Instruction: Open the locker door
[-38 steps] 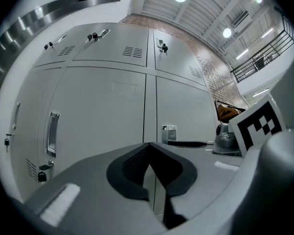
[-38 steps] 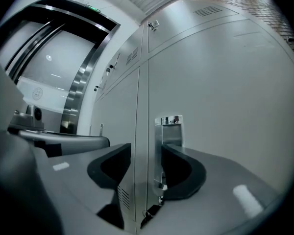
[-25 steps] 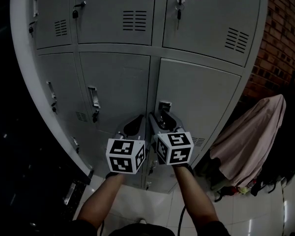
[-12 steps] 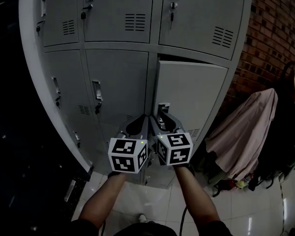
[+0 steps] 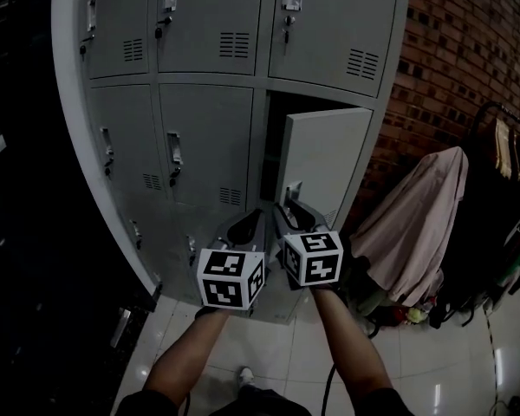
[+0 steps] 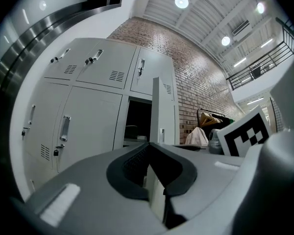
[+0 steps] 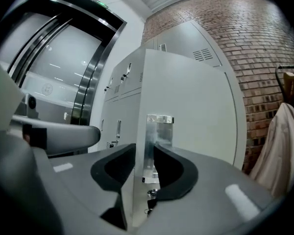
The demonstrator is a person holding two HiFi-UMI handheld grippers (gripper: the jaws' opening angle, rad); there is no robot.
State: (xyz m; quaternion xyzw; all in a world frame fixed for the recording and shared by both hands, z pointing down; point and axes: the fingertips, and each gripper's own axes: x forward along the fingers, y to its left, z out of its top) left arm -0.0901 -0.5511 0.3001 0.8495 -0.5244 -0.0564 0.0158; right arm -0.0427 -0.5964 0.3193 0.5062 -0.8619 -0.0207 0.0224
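The grey locker door [image 5: 325, 159] in the middle row, right column, stands partly swung out, and its dark compartment [image 5: 273, 137] shows behind it. My right gripper [image 5: 288, 211] is at the door's free edge by the metal handle [image 5: 292, 191]. In the right gripper view the door [image 7: 196, 111] edge and the handle [image 7: 159, 126] run between the jaws of my right gripper [image 7: 144, 153], which are closing and touch both sides. My left gripper [image 5: 250, 224] hangs just left of it, apart from the door. Its tips [image 6: 149, 145] meet on nothing. The open door [image 6: 162, 109] shows ahead.
Closed lockers [image 5: 208, 137] with handles and keys fill the left and the top row. A brick wall [image 5: 451, 59] runs on the right. A pink garment [image 5: 416, 215] hangs on a rack beside the lockers. Pale floor tiles [image 5: 416, 354] lie below.
The locker door has swung from shut to partly open, with my right gripper staying at its handle edge. The left gripper has kept beside the right one.
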